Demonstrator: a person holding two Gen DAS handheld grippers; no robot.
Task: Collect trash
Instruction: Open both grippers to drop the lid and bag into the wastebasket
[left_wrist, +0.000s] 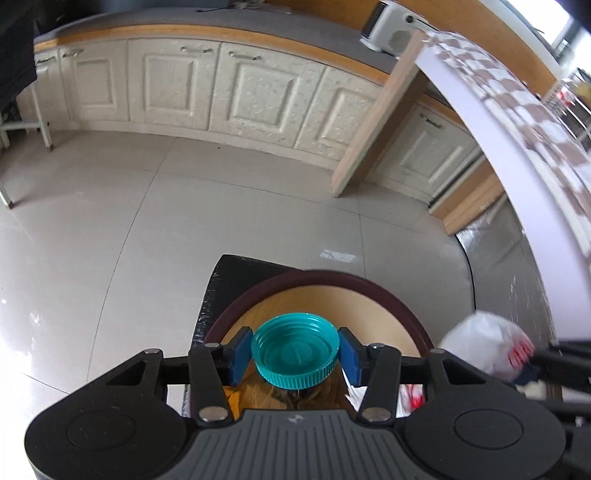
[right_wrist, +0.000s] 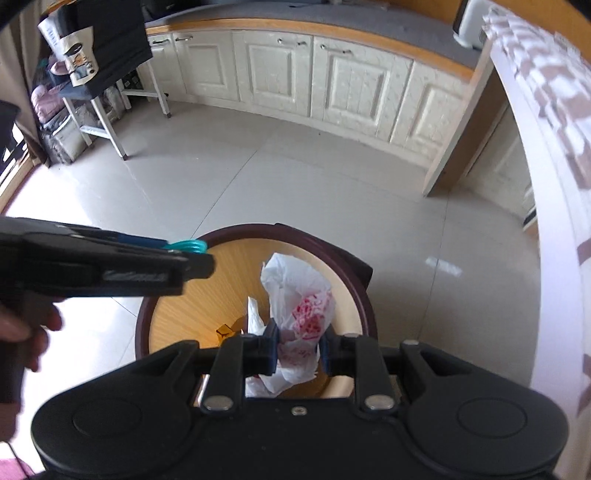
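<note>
While both loads hang over the bin (right_wrist: 364, 306), left gripper (left_wrist: 294, 353) pinching the teal cap (left_wrist: 295, 349) and right gripper (right_wrist: 297, 350) pinching the plastic bag (right_wrist: 295, 295) should spread only once centred above its opening.

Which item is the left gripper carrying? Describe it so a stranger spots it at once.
Find the round wood-lined trash bin with the dark rim, standing on the tiled floor. Directly above its opening, the left gripper is shut on a teal screw cap, open side toward the camera. Unlike the crumpled white plastic bag with red print held by the right gripper, it is small, rigid, round and ribbed.
</note>
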